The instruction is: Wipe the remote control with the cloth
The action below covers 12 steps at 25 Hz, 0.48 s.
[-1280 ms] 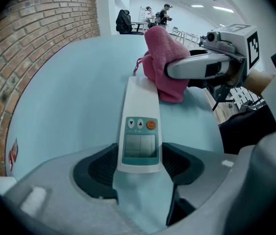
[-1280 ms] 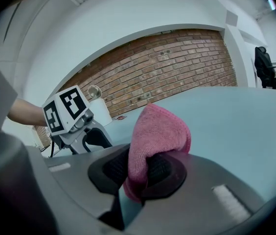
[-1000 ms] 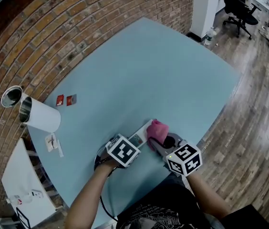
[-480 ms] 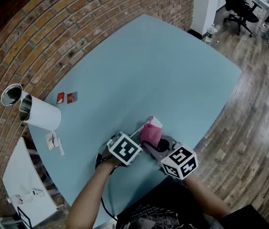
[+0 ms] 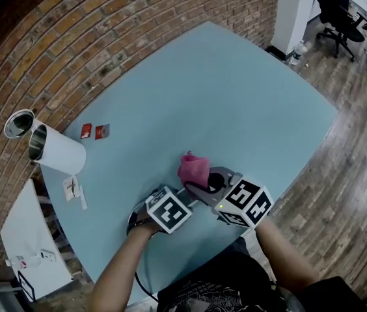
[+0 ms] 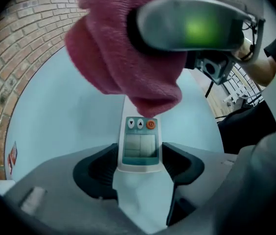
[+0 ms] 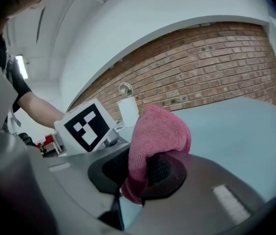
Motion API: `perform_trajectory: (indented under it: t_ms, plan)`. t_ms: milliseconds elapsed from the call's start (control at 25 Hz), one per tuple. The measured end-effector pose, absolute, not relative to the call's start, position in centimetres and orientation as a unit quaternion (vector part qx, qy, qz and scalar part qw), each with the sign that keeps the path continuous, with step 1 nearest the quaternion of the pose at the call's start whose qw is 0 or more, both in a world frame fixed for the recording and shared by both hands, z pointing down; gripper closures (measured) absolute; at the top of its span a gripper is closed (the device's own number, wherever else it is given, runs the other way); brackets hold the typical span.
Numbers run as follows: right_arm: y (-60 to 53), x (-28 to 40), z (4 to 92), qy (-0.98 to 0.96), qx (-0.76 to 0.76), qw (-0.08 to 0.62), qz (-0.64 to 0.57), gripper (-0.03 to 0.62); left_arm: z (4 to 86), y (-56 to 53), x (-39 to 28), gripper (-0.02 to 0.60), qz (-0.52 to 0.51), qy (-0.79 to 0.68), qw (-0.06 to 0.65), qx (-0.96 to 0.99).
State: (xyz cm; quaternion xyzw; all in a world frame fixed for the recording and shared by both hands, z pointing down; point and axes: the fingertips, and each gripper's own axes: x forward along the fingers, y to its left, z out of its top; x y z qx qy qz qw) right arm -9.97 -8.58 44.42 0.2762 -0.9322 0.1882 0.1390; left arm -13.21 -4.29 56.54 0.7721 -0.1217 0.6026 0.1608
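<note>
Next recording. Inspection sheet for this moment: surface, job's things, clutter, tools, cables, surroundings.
Surface: light blue table, mostly bare.
Job's things: white remote control on the table, between the jaws of the left tool; pink cloth over its far end, contact unclear.
Clutter: white cup and metal can at the table's left edge; two small cards; paper slip.
Tools: left tool shut on the remote control; right tool shut on the cloth.
Cables: dark cable along the left forearm.
Surroundings: brick wall, wood floor, office chair.
</note>
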Motion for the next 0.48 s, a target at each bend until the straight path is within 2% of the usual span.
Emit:
perform_trajectory:
  t_ms: [480]
  plan:
    - [-10.6, -16.6, 48.3, -0.948, 0.110, 0.260, 0.147, 0.531, 56.6, -4.2, -13.1, 0.294, 0.614, -0.123, 0.165, 0.762]
